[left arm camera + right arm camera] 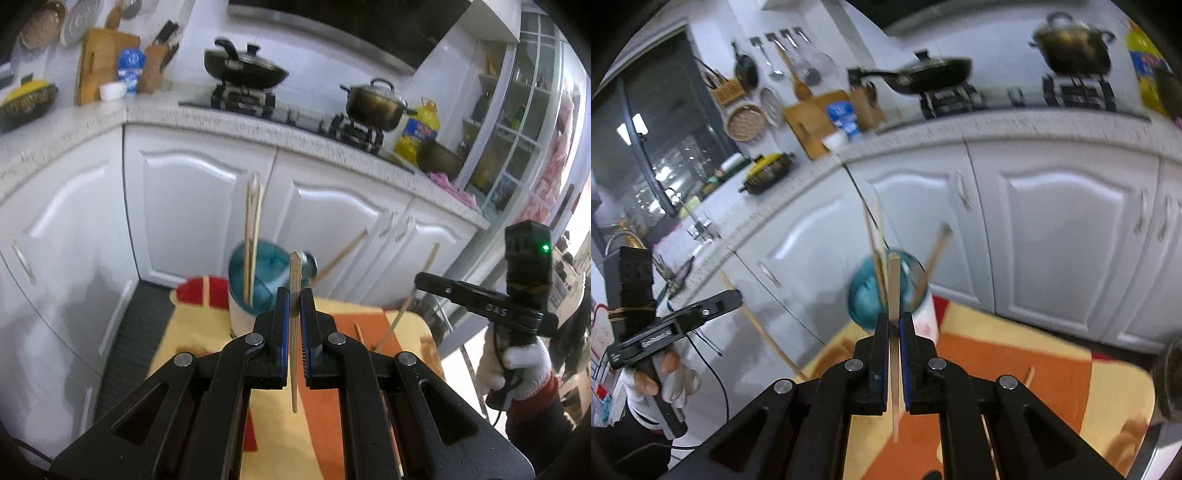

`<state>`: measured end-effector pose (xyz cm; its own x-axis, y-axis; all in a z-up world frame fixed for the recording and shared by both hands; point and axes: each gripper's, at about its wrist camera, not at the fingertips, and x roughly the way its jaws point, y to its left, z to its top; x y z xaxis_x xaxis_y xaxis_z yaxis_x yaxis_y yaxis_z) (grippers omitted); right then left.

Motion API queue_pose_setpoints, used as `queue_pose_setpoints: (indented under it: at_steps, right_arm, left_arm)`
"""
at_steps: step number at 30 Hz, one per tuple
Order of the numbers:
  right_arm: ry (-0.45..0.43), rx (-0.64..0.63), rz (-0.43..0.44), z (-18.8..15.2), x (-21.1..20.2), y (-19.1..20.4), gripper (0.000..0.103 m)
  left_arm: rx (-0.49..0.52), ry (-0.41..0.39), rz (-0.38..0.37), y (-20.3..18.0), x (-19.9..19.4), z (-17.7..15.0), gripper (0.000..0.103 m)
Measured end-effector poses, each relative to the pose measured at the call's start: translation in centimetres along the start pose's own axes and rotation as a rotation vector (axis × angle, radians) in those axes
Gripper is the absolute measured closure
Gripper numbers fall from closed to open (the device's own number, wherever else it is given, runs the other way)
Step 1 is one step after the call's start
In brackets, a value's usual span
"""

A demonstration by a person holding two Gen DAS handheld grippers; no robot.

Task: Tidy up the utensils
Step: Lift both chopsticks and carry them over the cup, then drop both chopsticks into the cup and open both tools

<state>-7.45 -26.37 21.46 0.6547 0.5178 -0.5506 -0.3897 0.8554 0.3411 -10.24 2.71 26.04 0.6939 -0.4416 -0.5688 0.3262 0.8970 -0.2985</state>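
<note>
A white holder cup with a blue-green inside [255, 280] stands on the yellow and orange table [325, 417] and holds two upright chopsticks [253, 236]. My left gripper [294, 295] is shut on a wooden chopstick [294, 332], held upright just right of the cup. My right gripper [894, 321] is shut on another wooden chopstick [894, 332], in front of the same cup [886, 295]. The right gripper also shows in the left wrist view [421, 278], and the left gripper in the right wrist view [737, 295]. A loose chopstick [360, 334] lies on the table.
White cabinets [192, 206] run behind the table under a speckled counter [236, 122]. A wok [245, 70] and a pot [375, 103] sit on the stove. A cutting board [101, 61], a knife block [153, 68] and an oil bottle [419, 129] stand on the counter.
</note>
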Motion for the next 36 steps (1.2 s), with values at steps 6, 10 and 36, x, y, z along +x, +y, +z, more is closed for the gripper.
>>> queue_pose_setpoints:
  at_steps: [6, 10, 36]
  right_arm:
    - [-0.062, -0.043, 0.025, 4.1, -0.8, 2.9, 0.098]
    - [-0.098, -0.058, 0.014, 7.0, -0.3, 3.9, 0.098]
    - [0.065, -0.028, -0.101, 5.5, 13.0, 1.1, 0.098]
  left_arm:
    - [-0.006, -0.095, 0.023, 0.5, -1.6, 4.2, 0.099]
    - [-0.018, -0.136, 0.048, 1.1, -1.4, 6.8, 0.099]
    - [-0.031, -0.003, 0.203, 3.6, 12.2, 4.6, 0.099]
